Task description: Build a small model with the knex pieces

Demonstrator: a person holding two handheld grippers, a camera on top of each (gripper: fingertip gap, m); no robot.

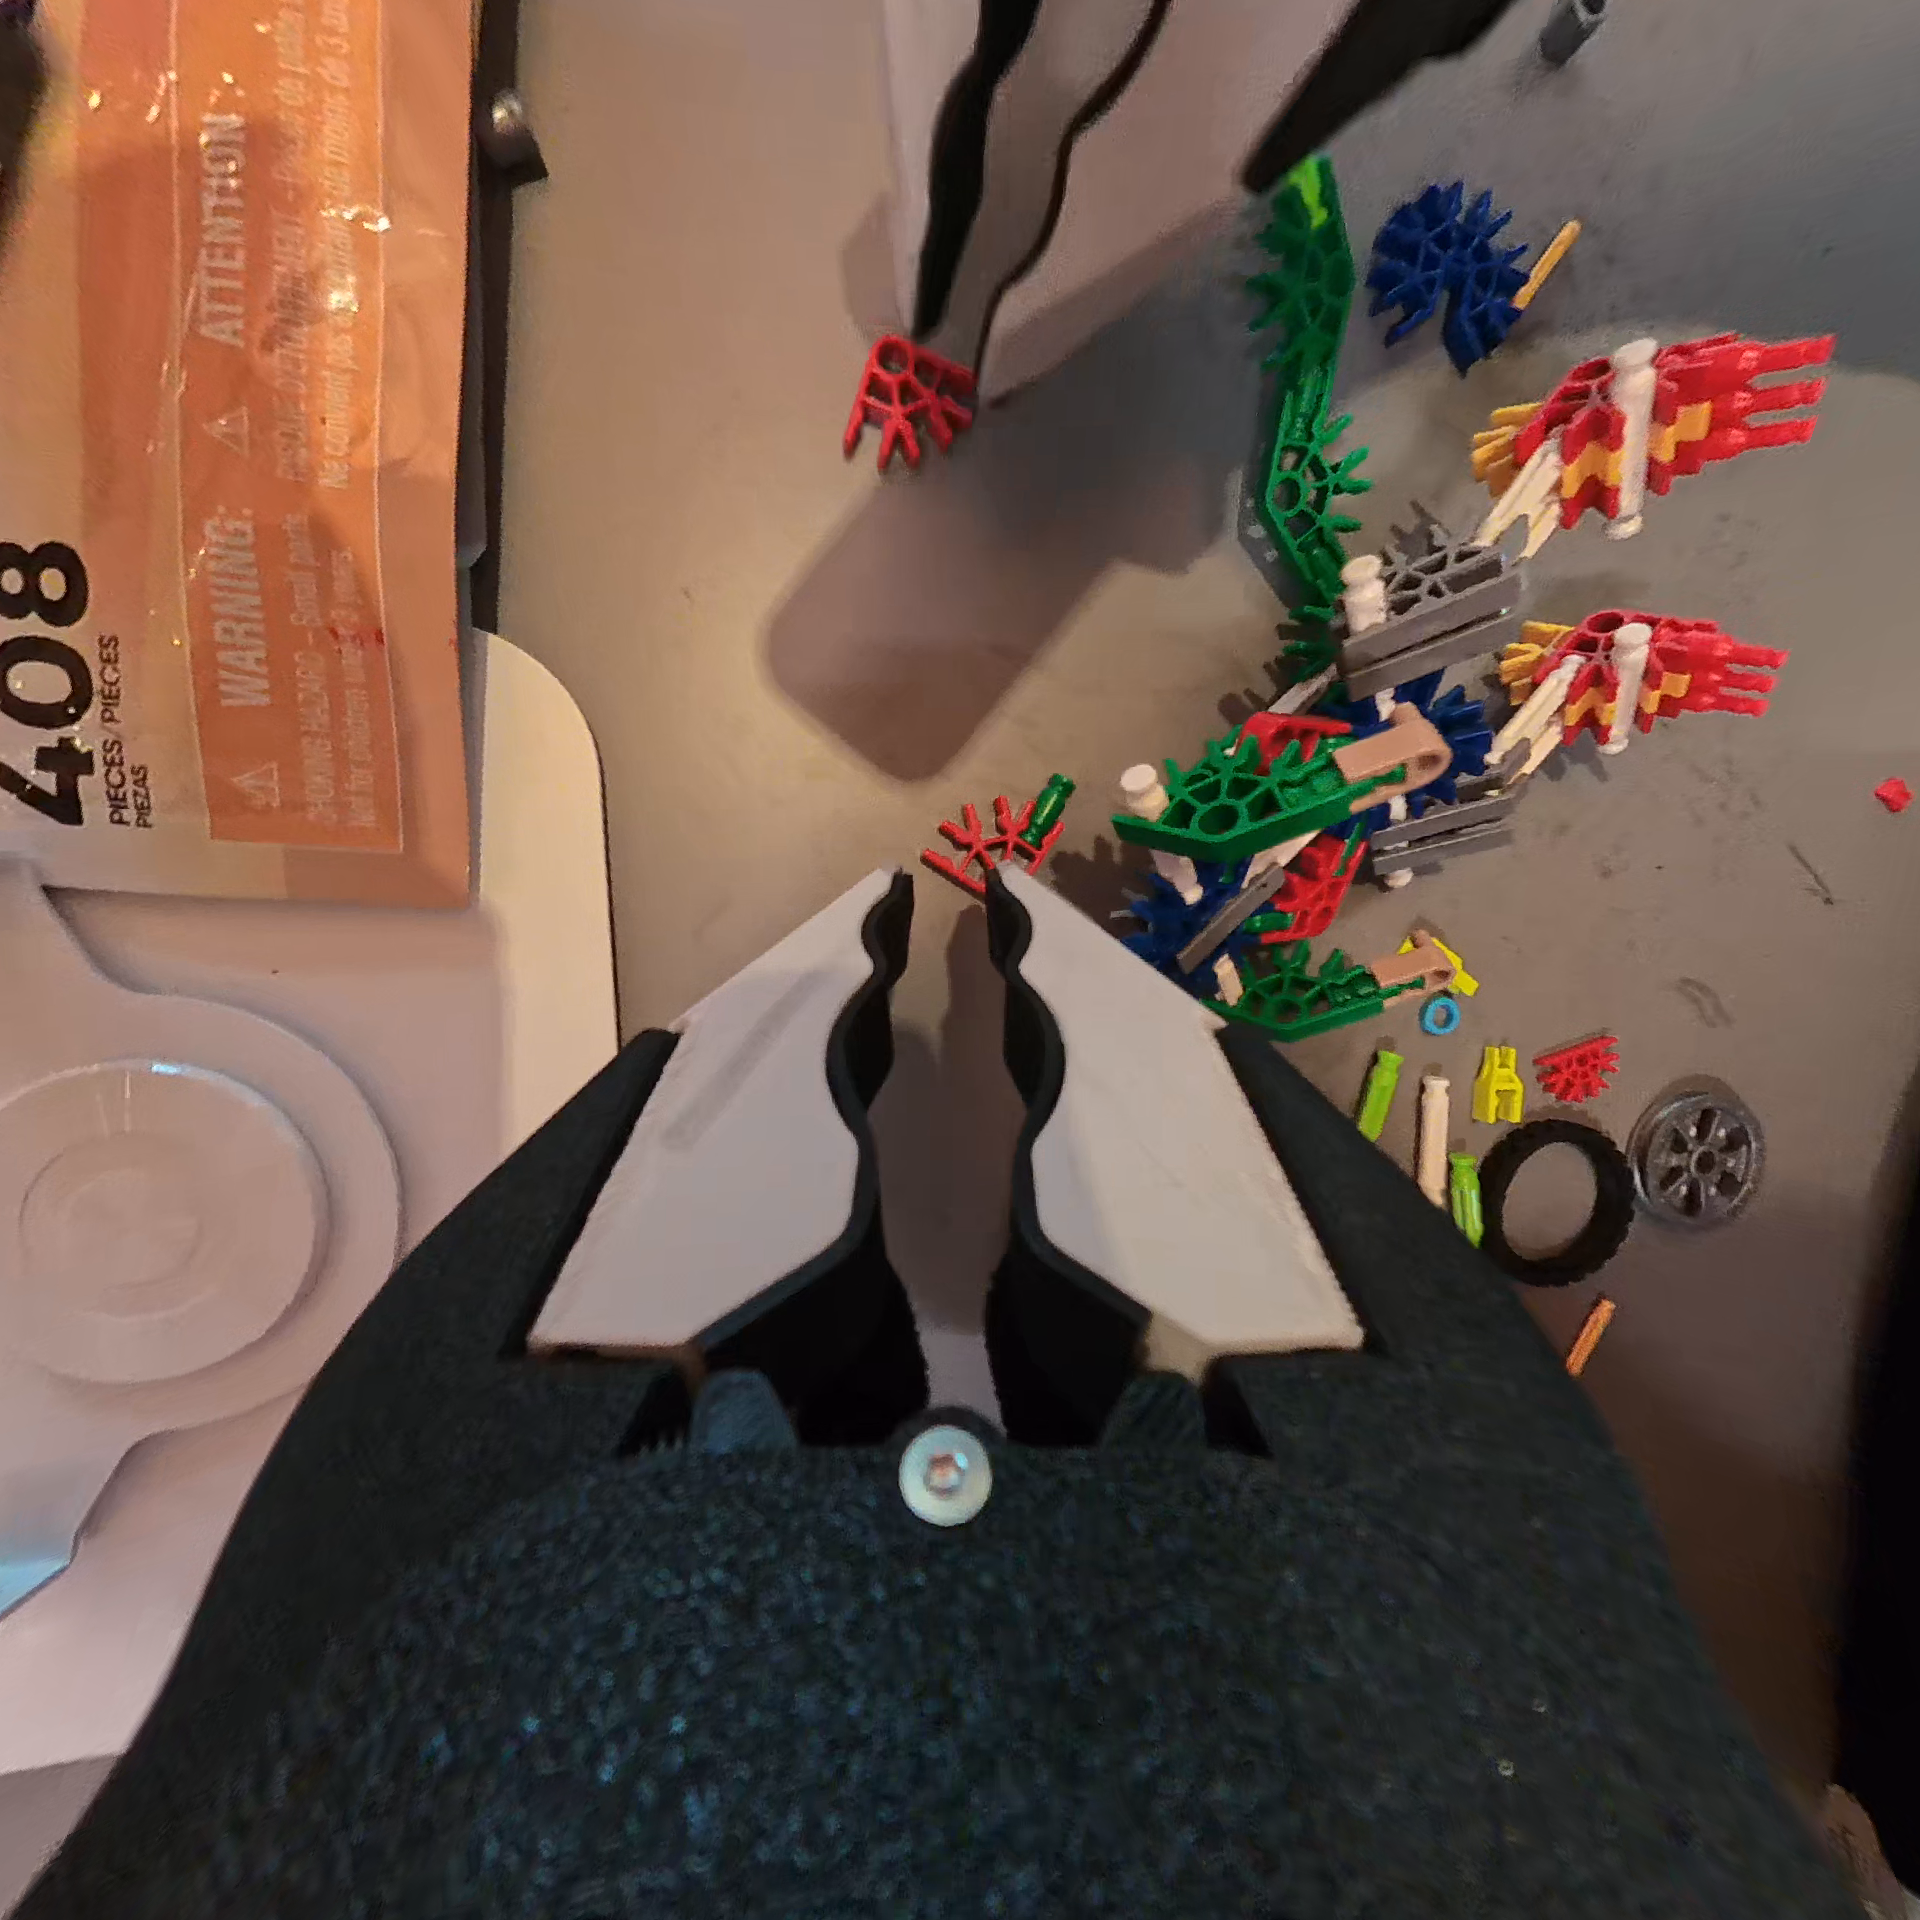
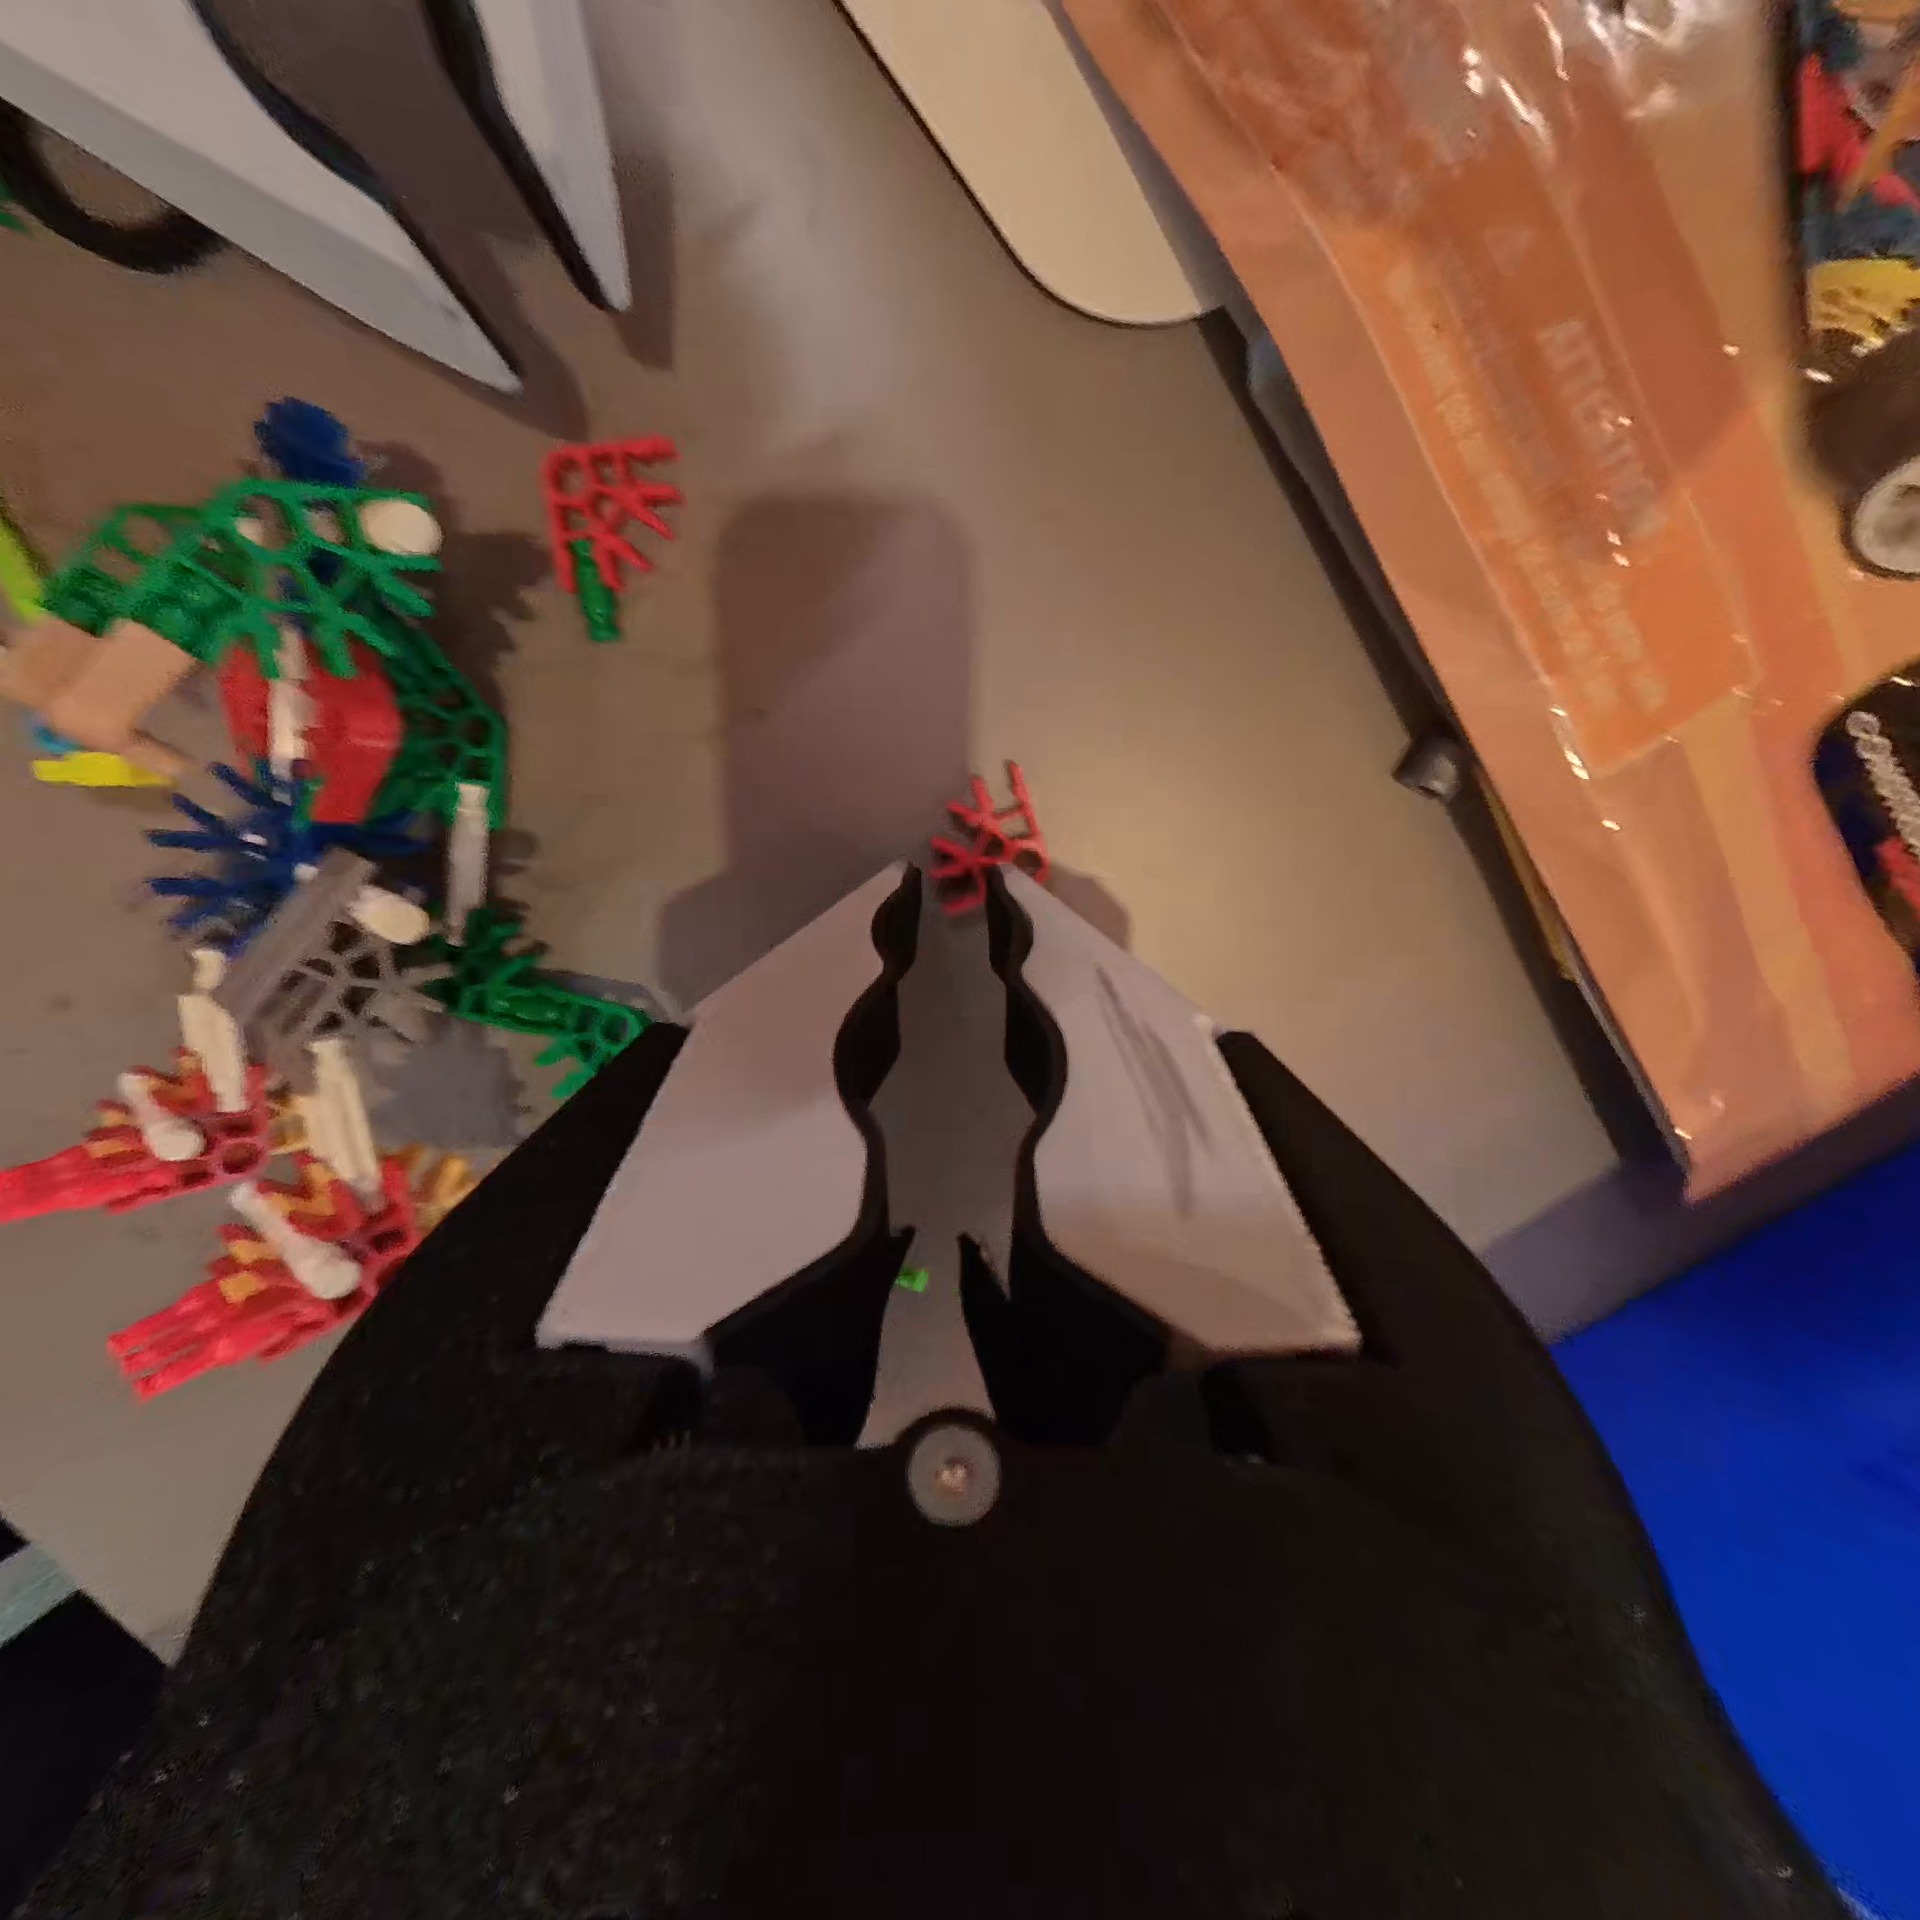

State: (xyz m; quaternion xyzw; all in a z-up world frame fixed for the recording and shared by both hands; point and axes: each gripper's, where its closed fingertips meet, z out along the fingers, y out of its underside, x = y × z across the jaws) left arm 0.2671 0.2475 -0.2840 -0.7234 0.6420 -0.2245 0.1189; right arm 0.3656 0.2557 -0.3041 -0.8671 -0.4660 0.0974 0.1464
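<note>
grey tabletop (image 1: 675, 520) | two red connectors (image 1: 992, 842) (image 1: 909, 400) | left gripper (image 1: 948, 891) narrow gap, empty | right gripper (image 2: 951, 881) narrow gap, empty

A grey counter (image 1: 707, 312) fills both views, its surface matte and scuffed with dark marks toward one side; warm, dim light falls across it and throws soft-edged shadows; a white moulded tray (image 1: 312, 1039) with rounded corners lies at its edge; a vivid blue surface (image 2: 1766, 1558) shows beyond the counter's border.
</note>
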